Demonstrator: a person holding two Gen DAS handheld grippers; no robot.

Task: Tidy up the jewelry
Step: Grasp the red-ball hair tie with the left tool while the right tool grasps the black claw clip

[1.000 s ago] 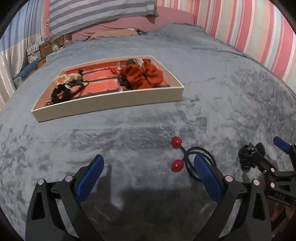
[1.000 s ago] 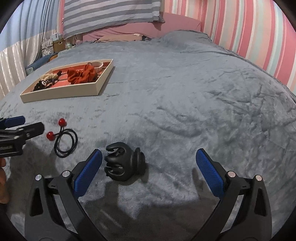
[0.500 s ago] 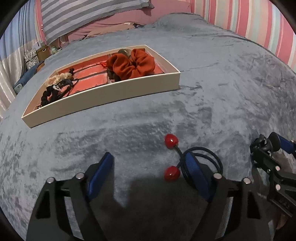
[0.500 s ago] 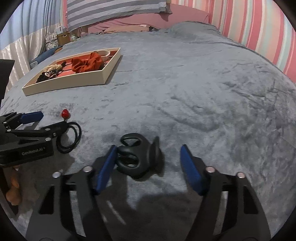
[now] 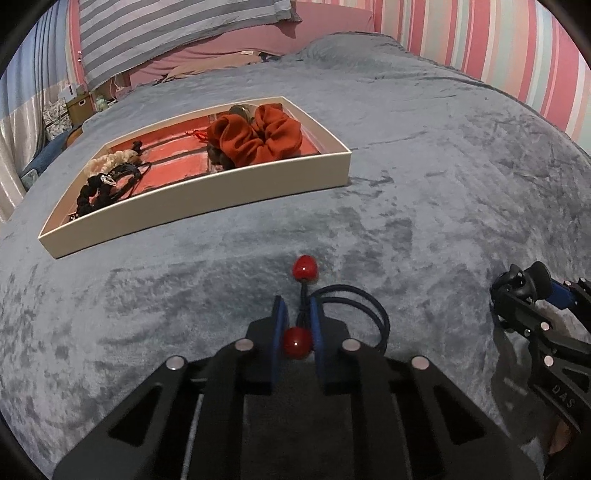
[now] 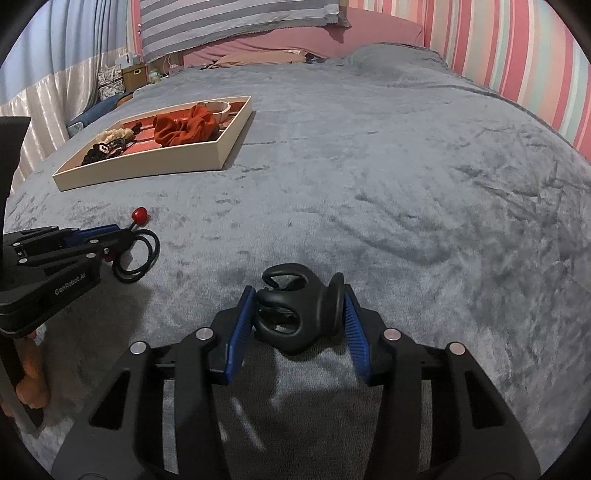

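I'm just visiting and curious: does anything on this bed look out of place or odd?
Two pieces lie loose on the grey blanket instead of in the cream tray: a black hair tie with red beads and a black claw clip. Both are being picked up, the left gripper closing on the tie, the right gripper on the clip.

Home bedroom, grey plush blanket over bed, striped pillow, pink-striped wall

We see a bed covered by a plush grey-blue velvet blanket. On it sits a shallow cream rectangular tray with a red lining, well apart from a black elastic hair tie with two red beads and a black plastic claw clip, both lying nearer us.
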